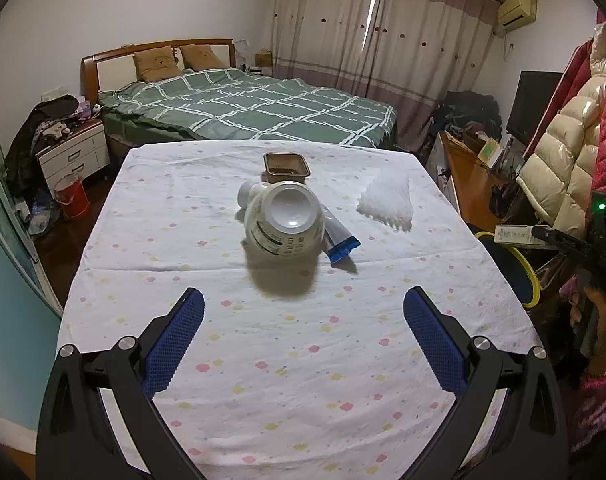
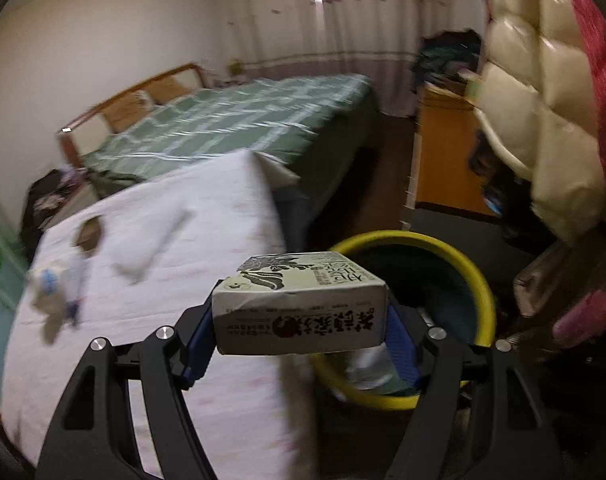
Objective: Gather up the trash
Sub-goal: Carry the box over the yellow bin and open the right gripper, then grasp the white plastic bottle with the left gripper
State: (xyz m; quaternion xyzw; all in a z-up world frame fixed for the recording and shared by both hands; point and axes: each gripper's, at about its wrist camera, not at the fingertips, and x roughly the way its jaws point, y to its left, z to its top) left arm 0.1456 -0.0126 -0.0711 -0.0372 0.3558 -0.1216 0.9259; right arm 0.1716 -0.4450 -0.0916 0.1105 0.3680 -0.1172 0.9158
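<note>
At frame centre we see the floral-clothed surface (image 1: 295, 360) carrying a tipped white can (image 1: 283, 220), its label print too small to read. Our left claw (image 1: 303, 300) is spread and empty. Our right claw (image 2: 299, 316) pinches a carton (image 2: 303, 304) printed with Chinese characters, above the yellow-rimmed bin (image 2: 483, 280) at lower right.

I see the table (image 1: 263, 360) under a white cloth with little pastel flowers. On it lies a tipped white bottle (image 1: 283, 226), touching a blue-ended tube (image 1: 340, 236) beside it. Behind them sits a brown square tub (image 1: 286, 167), and off right a white plastic wrapper (image 1: 387, 202).
</note>
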